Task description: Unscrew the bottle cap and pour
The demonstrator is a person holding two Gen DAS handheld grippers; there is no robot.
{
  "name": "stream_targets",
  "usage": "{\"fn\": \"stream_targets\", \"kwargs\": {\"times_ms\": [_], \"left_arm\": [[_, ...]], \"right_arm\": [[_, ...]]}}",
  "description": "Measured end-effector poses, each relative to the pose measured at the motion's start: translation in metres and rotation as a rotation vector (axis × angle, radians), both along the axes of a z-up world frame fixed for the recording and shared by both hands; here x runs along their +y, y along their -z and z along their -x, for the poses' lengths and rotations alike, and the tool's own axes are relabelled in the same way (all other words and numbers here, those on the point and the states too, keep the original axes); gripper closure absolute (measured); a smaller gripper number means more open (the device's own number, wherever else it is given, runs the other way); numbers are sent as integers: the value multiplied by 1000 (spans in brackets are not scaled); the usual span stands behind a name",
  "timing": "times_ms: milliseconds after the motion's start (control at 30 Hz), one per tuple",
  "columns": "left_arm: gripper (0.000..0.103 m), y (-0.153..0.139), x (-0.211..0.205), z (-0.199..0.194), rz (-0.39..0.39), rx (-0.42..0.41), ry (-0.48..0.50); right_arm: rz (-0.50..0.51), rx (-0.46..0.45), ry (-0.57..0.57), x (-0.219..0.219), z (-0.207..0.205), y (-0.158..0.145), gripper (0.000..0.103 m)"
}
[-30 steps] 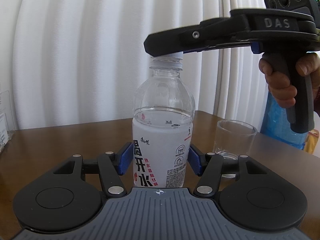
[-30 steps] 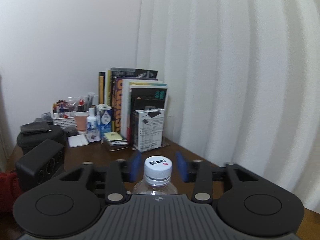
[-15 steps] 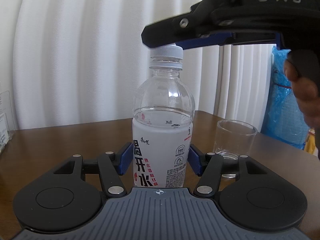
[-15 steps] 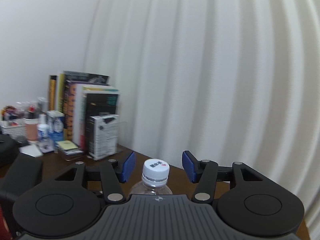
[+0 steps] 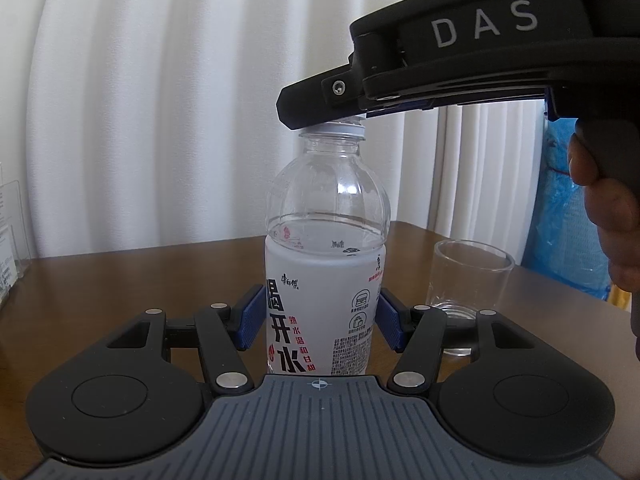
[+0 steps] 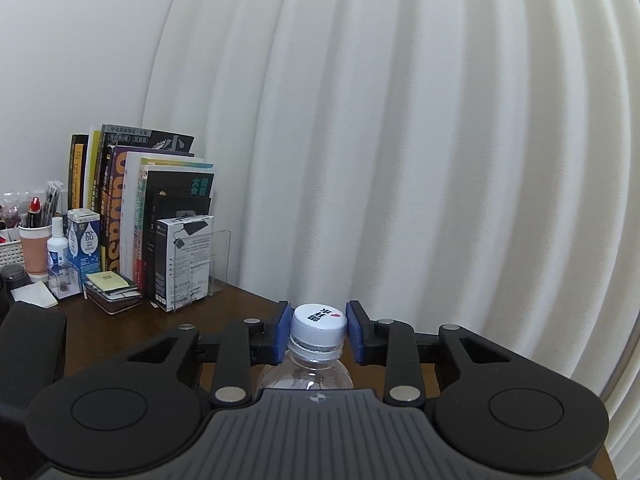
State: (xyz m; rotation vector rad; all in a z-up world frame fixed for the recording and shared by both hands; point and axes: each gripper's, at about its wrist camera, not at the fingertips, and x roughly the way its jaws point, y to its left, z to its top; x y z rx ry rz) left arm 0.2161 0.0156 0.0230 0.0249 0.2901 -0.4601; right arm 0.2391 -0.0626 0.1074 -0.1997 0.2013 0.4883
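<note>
A clear water bottle (image 5: 326, 240) with a white label stands upright on the brown table (image 5: 120, 288), partly filled. My left gripper (image 5: 320, 320) is shut on its lower body, a blue pad pressing each side. In the right wrist view the white cap (image 6: 319, 322) sits between the blue pads of my right gripper (image 6: 319, 330), which is shut on it. In the left wrist view the right gripper (image 5: 320, 120) reaches in from the upper right and hides the cap. An empty clear glass (image 5: 468, 276) stands to the right of the bottle.
A person's hand (image 5: 612, 216) holds the right gripper's handle at the right edge. A blue plastic bag (image 5: 568, 240) lies behind the glass. Books (image 6: 152, 208), boxes and a pen cup (image 6: 34, 248) line the table's far left corner. White curtains hang behind.
The right gripper has swung round over the bottle, come down level with the cap, and its jaws have closed from open onto it. The left gripper and bottle have stayed still.
</note>
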Motion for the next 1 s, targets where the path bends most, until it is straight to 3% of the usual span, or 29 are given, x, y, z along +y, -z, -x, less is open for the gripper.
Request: {"fn": "stream_targets", "kwargs": {"times_ms": [567,1000], "left_arm": [[44,0,-1,3,-6,2,9],[45,-1,-4,7,-14,-2,14]], "right_arm": [[-61,151,-412,-53,-48,-17,71],[4,166,-565,-61,-69,-24,71]]}}
